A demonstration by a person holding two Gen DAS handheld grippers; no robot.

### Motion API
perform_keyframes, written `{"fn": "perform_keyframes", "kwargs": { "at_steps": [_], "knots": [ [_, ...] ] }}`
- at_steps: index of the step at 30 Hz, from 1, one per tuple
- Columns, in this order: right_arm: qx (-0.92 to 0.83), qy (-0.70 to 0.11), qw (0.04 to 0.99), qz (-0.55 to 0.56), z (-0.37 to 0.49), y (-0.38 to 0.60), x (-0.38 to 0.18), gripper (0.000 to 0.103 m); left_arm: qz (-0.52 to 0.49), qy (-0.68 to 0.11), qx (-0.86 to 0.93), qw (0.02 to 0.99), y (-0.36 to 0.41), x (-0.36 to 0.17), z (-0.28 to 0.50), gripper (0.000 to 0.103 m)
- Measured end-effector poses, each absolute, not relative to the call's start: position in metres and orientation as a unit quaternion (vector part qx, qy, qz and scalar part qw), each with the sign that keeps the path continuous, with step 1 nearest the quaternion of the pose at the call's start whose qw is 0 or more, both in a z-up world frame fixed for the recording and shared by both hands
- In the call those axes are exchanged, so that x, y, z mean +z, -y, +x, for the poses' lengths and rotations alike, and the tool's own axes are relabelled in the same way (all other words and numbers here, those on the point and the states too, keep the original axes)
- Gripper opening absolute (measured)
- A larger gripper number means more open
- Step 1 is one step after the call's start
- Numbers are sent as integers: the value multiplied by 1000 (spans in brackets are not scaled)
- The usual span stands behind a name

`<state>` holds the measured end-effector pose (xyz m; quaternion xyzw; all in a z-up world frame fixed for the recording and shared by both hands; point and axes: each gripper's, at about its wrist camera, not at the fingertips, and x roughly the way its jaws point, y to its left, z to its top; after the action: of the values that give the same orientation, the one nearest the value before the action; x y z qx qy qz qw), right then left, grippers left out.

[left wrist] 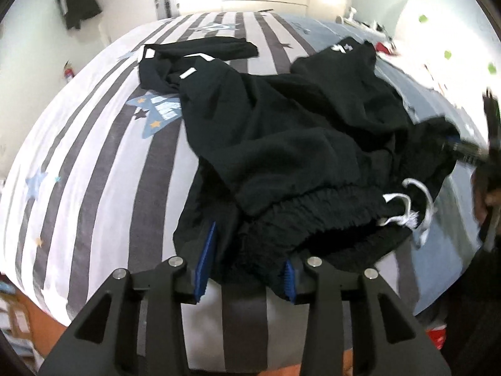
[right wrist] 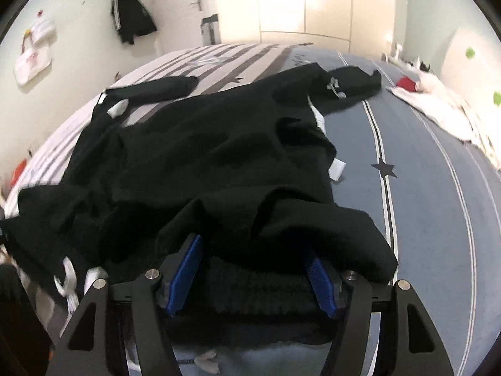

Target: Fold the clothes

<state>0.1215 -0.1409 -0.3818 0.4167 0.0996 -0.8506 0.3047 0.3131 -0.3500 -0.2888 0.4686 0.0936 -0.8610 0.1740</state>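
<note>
Black trousers [left wrist: 297, 144], striped bed [left wrist: 94, 163], tools spread

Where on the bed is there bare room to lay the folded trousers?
Free: the striped sheet left of the black trousers, and the blue strip between them and the white clothes. Crowded: the middle.

Crumpled black drawstring trousers [left wrist: 297, 144] cover the middle of the striped grey-and-white bedspread [left wrist: 94, 163], leaving open striped cloth to their left and bare blue bedspread with thin white lines [right wrist: 422, 188] to their right. A heap of white and red laundry [right wrist: 438, 106] blocks the bed's far right edge.
</note>
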Motion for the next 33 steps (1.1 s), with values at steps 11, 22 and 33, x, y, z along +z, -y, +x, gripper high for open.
{"fn": "perform_keyframes", "kwargs": {
  "at_steps": [11,22,33],
  "knots": [
    [-848,-134,339,385,174,80,-365,62,427,-77,-881,191,359,-281,302,10],
    [-844,-242,350,327,207,129,-377,62,421,-115,-881,182,372,-272,299,10],
    [-822,-341,352,290,220,160,-412,62,405,-94,-892,178,389,-246,290,10]
  ]
}}
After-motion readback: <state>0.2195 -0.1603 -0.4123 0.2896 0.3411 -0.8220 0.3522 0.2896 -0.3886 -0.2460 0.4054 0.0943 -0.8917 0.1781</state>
